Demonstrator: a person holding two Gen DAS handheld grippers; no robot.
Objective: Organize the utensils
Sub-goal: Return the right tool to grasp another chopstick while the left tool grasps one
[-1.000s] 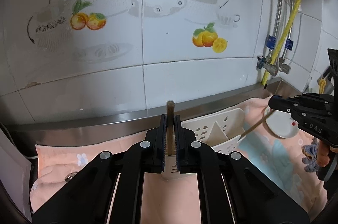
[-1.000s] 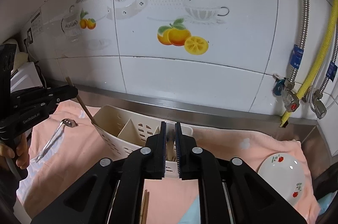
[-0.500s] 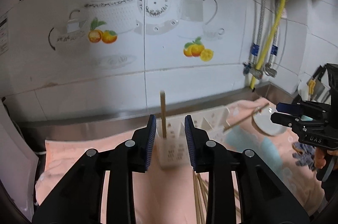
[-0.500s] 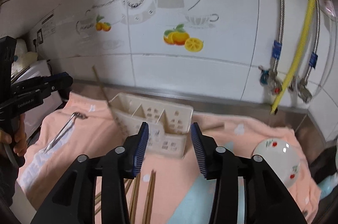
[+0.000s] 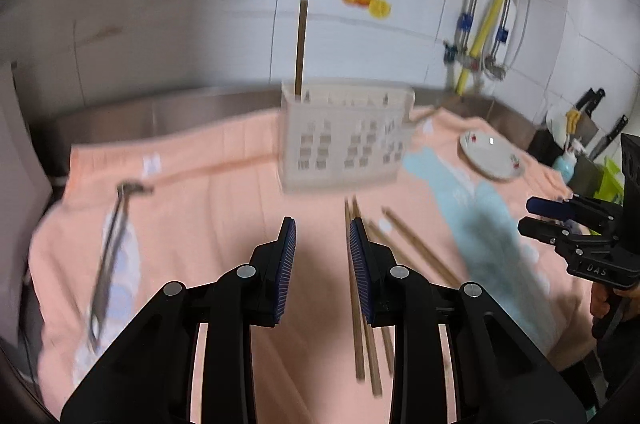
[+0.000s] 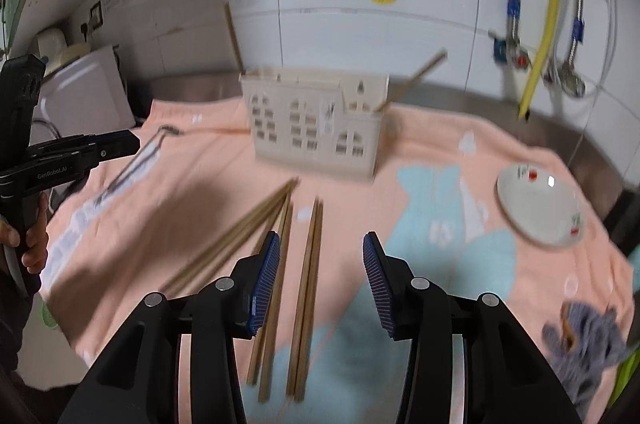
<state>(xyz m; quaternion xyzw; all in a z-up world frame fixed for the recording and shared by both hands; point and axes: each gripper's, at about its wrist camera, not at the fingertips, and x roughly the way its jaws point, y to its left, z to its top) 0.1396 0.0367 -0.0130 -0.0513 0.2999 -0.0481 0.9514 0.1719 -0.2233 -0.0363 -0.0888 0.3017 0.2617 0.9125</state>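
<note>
Loose chopsticks [image 6: 308,276] lie mid-tabletop, long axes running from the near edge toward the caddy [image 6: 316,126] by the far edge. Right tool [image 6: 318,278], spread and empty, sits directly above them; left tool [image 5: 322,270], likewise spread, stands just beside.

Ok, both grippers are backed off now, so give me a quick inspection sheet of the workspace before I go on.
Surface: peach towel with pale blue patches covers the counter.
Job's things: holder stands upright at the back; one chopstick stands at its left end, another chopstick leans out at its right end. Loose chopsticks lie on the towel in front. Metal utensil lies left.
Clutter: small plate right; grey rag near right.
Grippers: left gripper open, empty; right gripper open, empty, above the loose chopsticks.
Cables: yellow hose and braided metal hoses on the wall.
Surroundings: tiled wall with fruit decals.
</note>
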